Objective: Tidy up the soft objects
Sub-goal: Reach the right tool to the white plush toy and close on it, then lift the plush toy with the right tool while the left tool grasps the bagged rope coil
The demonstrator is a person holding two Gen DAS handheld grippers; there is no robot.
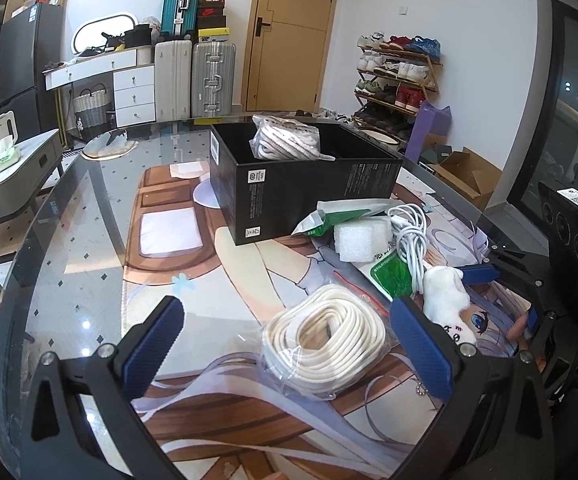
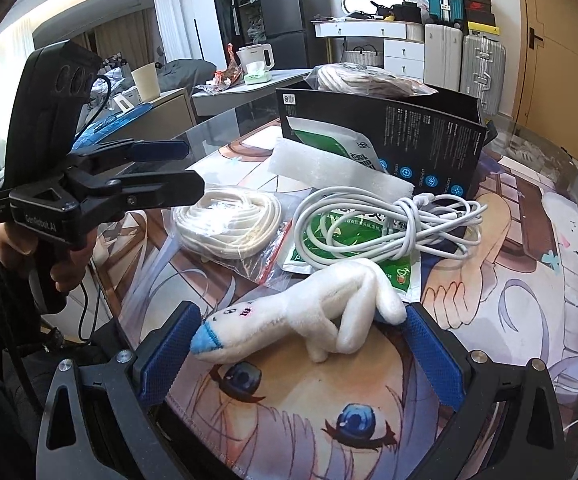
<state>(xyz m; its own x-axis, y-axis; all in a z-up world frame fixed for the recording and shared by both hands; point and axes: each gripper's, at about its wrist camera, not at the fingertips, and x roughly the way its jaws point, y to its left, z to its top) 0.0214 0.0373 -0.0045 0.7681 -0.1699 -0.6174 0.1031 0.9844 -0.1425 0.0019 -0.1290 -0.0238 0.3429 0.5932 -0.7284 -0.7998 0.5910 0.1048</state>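
A white plush toy point(image 2: 289, 316) lies on the printed mat between the fingers of my right gripper point(image 2: 301, 312), which stands open around it; its ear touches the right pad. My left gripper point(image 1: 287, 306) is open and low over the mat, with a bagged coil of cream rope point(image 1: 325, 336) lying between its fingers, closer to the right one. Behind are a tangled white cable point(image 1: 411, 236), a white foam block point(image 1: 359, 240) and green-white pouches point(image 1: 389, 276). A black box point(image 1: 309, 176) holds another bagged rope point(image 1: 285, 140).
The printed mat point(image 1: 209, 280) covers part of a round glass table point(image 1: 69, 220), whose edge curves close on the left. A side table with a kettle point(image 1: 1, 128), suitcases point(image 1: 213, 80) and a shoe rack point(image 1: 397, 80) stand beyond it.
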